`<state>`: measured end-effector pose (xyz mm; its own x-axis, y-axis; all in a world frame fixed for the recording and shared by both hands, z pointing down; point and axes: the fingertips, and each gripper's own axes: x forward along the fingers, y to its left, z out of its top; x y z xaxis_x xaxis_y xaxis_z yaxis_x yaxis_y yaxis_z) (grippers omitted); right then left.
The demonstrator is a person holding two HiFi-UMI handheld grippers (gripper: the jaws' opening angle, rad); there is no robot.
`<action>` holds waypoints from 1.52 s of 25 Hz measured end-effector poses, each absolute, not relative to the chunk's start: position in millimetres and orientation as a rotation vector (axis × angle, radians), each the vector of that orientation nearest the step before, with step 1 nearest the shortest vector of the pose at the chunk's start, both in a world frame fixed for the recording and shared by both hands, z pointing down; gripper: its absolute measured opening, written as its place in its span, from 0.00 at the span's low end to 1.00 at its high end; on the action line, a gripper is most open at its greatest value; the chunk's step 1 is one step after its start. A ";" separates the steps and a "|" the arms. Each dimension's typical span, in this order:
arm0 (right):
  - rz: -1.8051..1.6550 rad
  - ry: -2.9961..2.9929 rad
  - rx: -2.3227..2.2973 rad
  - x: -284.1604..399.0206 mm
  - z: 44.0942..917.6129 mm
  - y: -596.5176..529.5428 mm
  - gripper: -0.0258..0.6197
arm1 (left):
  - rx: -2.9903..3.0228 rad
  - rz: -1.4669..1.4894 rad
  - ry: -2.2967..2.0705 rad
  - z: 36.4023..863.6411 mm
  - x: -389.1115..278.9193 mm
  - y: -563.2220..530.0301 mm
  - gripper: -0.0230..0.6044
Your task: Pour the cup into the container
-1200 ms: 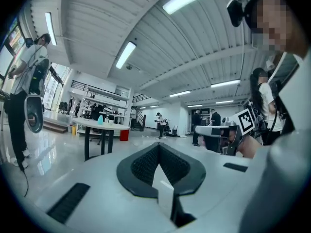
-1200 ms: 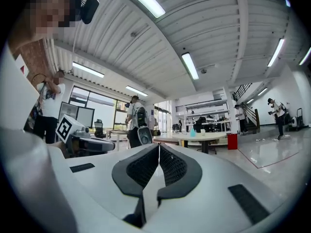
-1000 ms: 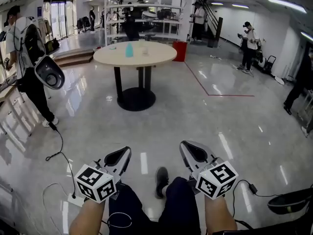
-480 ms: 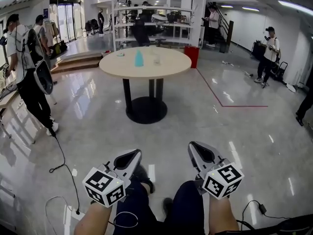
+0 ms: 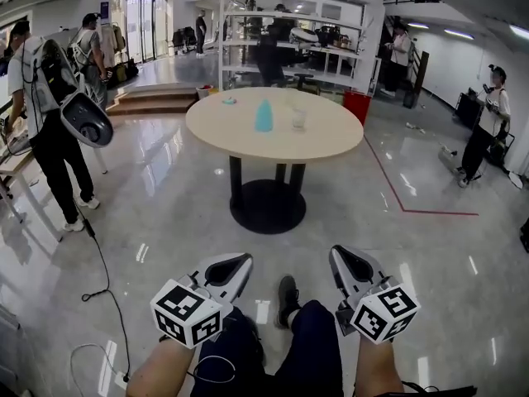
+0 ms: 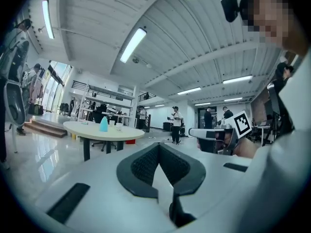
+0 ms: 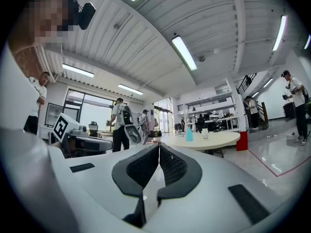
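cup, perhaps blue, well apart from both closed, empty jaws

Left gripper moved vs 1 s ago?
Yes. The left gripper has come forward toward the round table: less floor shows between it and the table's base, and the table looks bigger.

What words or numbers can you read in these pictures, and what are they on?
No words or numbers can be read anywhere.
Left marker cube: only black-and-white square patterns, no letters.
Right marker cube: the same, patterns only.
Blue wall sign: too small to read.
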<state>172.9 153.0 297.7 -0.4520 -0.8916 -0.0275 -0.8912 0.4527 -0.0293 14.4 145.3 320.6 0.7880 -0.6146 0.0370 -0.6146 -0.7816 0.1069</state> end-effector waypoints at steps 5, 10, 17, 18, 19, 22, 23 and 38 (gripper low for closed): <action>-0.001 2.626 -1.614 191.5 294.8 50.2 0.05 | 2.875 0.018 -0.975 324.6 34.3 50.2 0.04; 0.000 2.631 -1.611 203.7 289.6 -50.8 0.05 | 2.863 0.002 -0.996 319.6 41.2 -44.2 0.04; -0.018 2.622 -1.634 216.4 294.5 -178.1 0.05 | 2.847 -0.009 -1.003 320.8 47.6 -168.3 0.04; -0.010 2.617 -1.642 220.3 293.0 -198.2 0.05 | 2.853 -0.018 -0.996 318.4 51.4 -189.2 0.04; -0.003 2.611 -1.649 224.0 291.3 -216.7 0.05 | 2.859 -0.024 -0.985 316.2 55.4 -208.1 0.04; -0.014 2.601 -1.665 233.2 293.0 -262.5 0.05 | 2.866 -0.007 -0.939 317.9 68.4 -250.8 0.04; -0.013 2.596 -1.668 236.6 292.9 -275.5 0.05 | 2.874 0.000 -0.926 318.3 73.0 -262.0 0.04; -0.205 2.605 -1.746 248.0 331.5 -462.7 0.44 | 2.941 0.080 -0.700 325.0 96.8 -412.9 0.04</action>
<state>248.0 -462.7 331.5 -0.3824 -0.9211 0.0734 -0.9212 0.3739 -0.1078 96.8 -412.9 325.0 0.8918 -0.4455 0.0785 -0.4517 -0.8864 0.1013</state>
